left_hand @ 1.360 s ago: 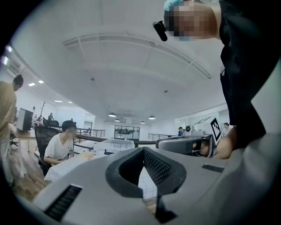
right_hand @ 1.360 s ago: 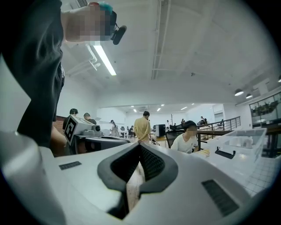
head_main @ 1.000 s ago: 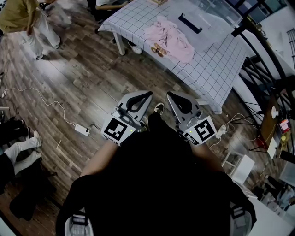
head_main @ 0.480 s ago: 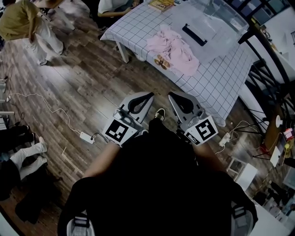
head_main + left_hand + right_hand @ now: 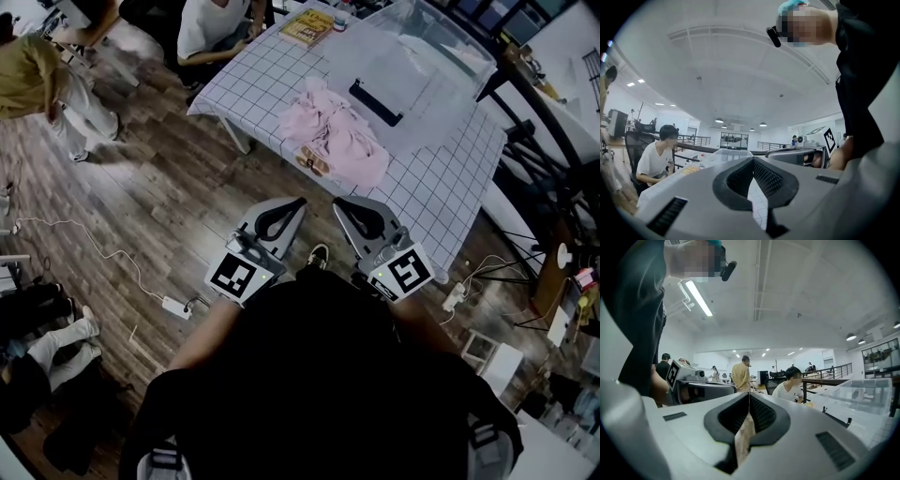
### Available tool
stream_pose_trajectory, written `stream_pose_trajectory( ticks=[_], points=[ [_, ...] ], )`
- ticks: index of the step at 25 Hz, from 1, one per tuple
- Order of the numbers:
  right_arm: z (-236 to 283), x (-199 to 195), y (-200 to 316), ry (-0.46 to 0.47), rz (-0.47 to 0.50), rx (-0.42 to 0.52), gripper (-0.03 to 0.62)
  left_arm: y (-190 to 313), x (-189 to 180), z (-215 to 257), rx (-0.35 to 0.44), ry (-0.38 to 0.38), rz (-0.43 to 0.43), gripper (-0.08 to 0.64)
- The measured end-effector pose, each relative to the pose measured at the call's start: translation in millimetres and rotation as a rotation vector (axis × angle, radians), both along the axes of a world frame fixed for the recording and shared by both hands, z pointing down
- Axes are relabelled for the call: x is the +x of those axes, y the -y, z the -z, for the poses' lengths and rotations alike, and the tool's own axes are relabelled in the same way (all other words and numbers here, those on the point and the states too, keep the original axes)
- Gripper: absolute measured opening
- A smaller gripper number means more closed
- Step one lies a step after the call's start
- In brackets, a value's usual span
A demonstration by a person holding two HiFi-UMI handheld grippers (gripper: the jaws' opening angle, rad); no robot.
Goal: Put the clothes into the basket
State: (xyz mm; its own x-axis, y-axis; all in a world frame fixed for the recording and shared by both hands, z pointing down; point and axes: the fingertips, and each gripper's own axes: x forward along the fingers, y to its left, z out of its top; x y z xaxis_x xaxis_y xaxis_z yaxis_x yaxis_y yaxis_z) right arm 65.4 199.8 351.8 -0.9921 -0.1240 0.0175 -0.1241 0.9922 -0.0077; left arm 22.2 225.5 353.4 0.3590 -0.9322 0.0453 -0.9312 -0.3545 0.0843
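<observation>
- A person in a mustard top (image 5: 37, 80) stands at the far left on the wooden floor (image 5: 169, 178); a white power strip (image 5: 175, 306) lies on that floor, well apart from the table
- The left gripper (image 5: 298, 202) is held level over the floor, short of the table's near edge; in the left gripper view its jaws are pressed together at the tips with nothing between them
- The table (image 5: 431, 178), under a grid-patterned cloth, has a seated person in a white shirt (image 5: 211, 23) at its far left side and a yellow book (image 5: 307, 26) near its far left corner
- The pink clothes (image 5: 333, 136) lie in a crumpled heap by the table's near edge, just beside the basket and outside it
- The right gripper (image 5: 339, 202) is level beside the left one, also short of the near edge; in the right gripper view its jaws are closed tip to tip and carry nothing
- The basket (image 5: 441, 47), a clear plastic tub with a black handle, stands towards the table's far right corner; no cloth shows inside it
- Judging from this, the task has hardly begun: nothing is gripped and nothing is in the basket. Left to do: reach the near edge, open a gripper, pinch the heap, lift it and drop it into the tub
</observation>
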Motion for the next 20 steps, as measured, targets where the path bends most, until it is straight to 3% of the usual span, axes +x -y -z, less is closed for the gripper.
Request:
stream_pose_trajectory(
  ticks=[13, 20],
  points=[
    [-7.2, 1.5, 78.9, -0.039, -0.066, -0.025, 0.018, 82.5, 0.1, -0.6, -0.022, 0.015, -0.064, 0.003],
    [-27.1, -19.6, 122.7, -0.076, -0.15, -0.051, 0.018, 134.9, -24.3, -16.2, -0.037, 0.001, -0.15, 0.003]
  ],
)
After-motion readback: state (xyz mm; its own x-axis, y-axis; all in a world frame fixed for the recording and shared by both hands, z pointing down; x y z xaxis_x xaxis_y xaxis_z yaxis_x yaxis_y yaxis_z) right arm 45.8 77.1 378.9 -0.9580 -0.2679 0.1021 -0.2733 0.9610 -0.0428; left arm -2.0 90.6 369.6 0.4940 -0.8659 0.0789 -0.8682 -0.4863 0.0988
